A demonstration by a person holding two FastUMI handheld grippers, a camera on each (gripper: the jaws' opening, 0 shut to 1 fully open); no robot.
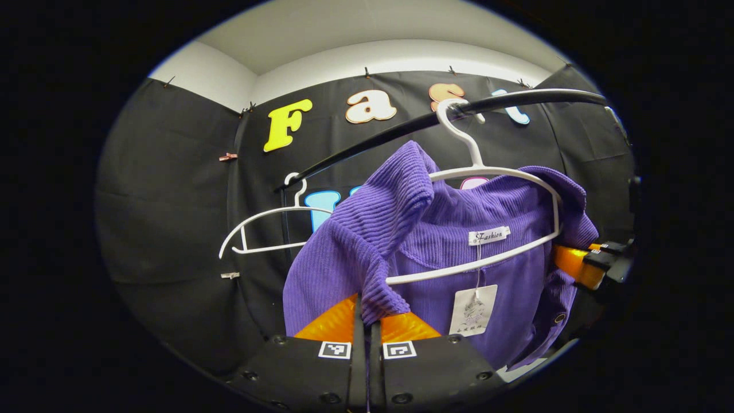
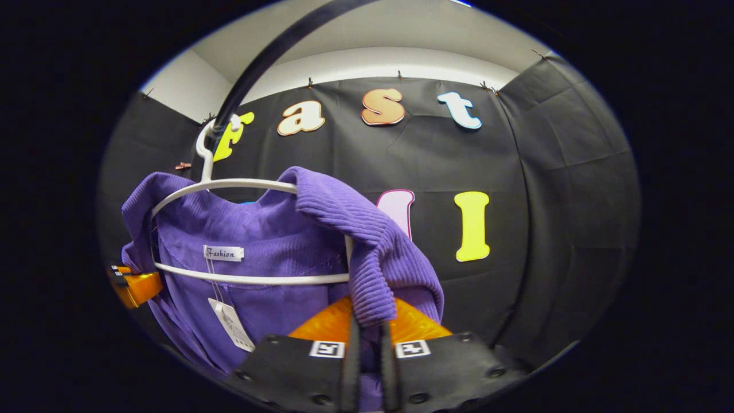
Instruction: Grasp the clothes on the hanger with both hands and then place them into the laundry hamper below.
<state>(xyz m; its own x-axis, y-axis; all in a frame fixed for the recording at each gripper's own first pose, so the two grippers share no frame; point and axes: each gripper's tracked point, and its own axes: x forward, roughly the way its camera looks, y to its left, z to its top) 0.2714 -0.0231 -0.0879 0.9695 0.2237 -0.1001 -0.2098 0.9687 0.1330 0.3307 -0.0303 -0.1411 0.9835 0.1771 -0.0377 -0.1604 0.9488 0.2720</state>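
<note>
Both the left gripper (image 1: 367,326) and right gripper (image 2: 367,330) pinch the purple sweater (image 1: 459,258) (fingers closed tight on fabric), draped over its white hanger (image 1: 487,172).

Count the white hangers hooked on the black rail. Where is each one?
2. One white hanger carries the purple garment, hooked on the black rail. An empty hanger hangs further along the rail. Others may be hidden outside the views.

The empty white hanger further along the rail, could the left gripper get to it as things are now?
Probably not right away. The left gripper is shut on the purple sweater's shoulder, so it would have to let go first. Beyond that, the path to the empty hanger on the rail looks open.
</note>
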